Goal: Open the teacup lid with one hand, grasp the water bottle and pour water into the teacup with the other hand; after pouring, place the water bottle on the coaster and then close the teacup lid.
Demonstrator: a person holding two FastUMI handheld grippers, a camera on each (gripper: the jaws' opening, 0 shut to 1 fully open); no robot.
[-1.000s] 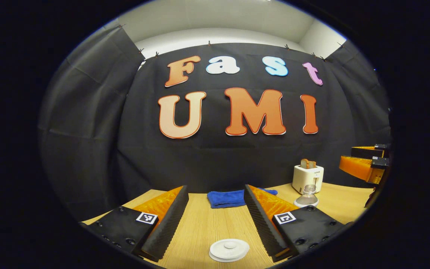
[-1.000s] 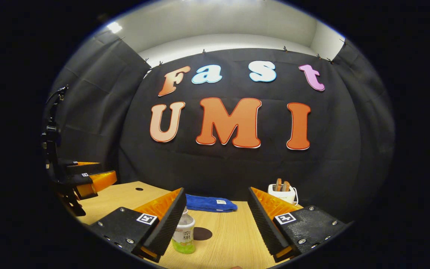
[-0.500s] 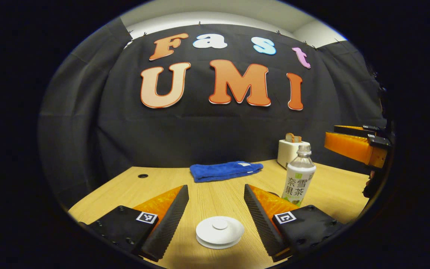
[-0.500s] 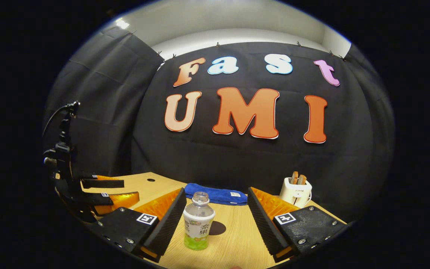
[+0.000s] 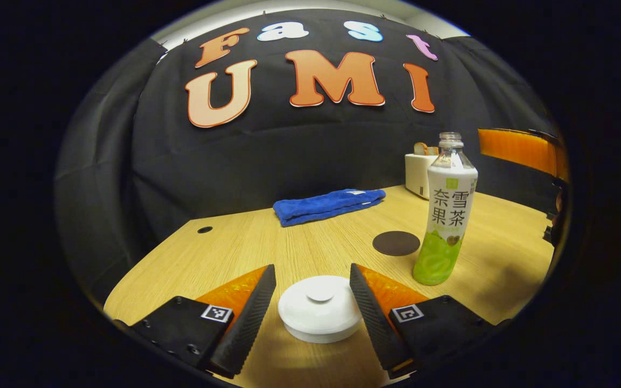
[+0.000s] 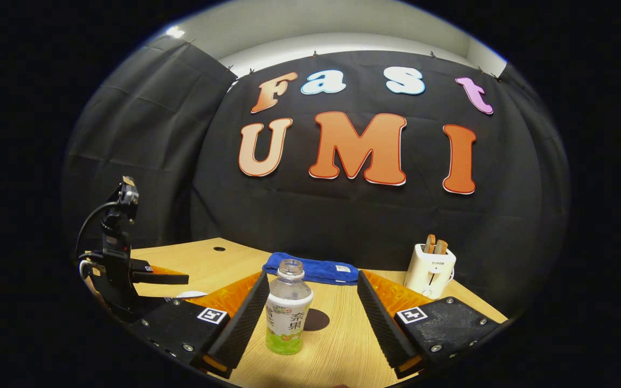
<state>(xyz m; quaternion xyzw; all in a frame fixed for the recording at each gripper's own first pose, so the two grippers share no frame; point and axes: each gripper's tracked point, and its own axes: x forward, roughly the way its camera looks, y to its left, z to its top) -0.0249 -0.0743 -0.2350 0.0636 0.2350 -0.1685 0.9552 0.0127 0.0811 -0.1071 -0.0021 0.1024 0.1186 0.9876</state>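
Two fingers of the left hand-held gripper [image 5: 309,302] are being shown wide apart in the left gripper view, bracketing the teacup lid [image 5: 319,307], which is sitting between them low on the worktop [image 5: 299,245]; neither finger is being seen to press on it, and the cup beneath is hidden, so its shape cannot be told. For the lift to go well, the fingers should be closed evenly on the lid's rim, or on the small knob at its centre, and the lid raised straight up, lest the cup be dragged or tipped. The gripper is being held low and pitched down toward the lid; the water bottle [image 5: 444,215] is standing upright and uncapped to the right, just beside the dark round coaster [image 5: 395,243], with a blue cloth [image 5: 328,205] and a toaster [image 5: 417,167] well behind.

In the right gripper view, the right hand-held gripper [image 6: 310,318] is likewise being held with its fingers spread and level with the worktop; the bottle is standing between them, nearer the left finger, apparently untouched. Judging from this, it should be centred before closing, and gripped at mid-body so that pouring can be controlled. The left gripper is being seen far left, low over the worktop.
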